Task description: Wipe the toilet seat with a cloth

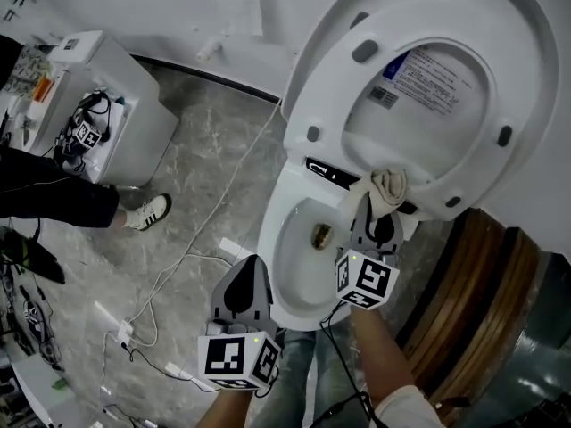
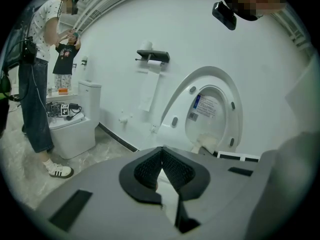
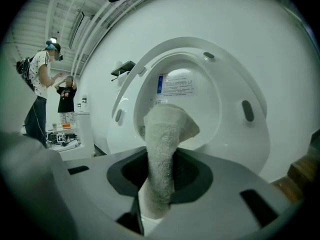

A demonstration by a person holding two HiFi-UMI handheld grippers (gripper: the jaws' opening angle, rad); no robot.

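The right gripper [image 1: 376,227] clamps the cloth [image 1: 389,187], which bunches at its 12 o'clock by the raised toilet seat [image 1: 314,87]; the left gripper [image 1: 250,270] is closed and empty.

— What stands off to the left?
— A second toilet [image 1: 134,105]; black wires [image 1: 98,114] and a square marker [image 1: 86,134] lie on its lid; a white sneaker [image 1: 147,212] is just beside its base.
— And the floor [image 1: 205,141]?
— Grey marble; a white cable [image 1: 230,172] trails across it; a curved wooden piece [image 1: 475,270] is at the right.
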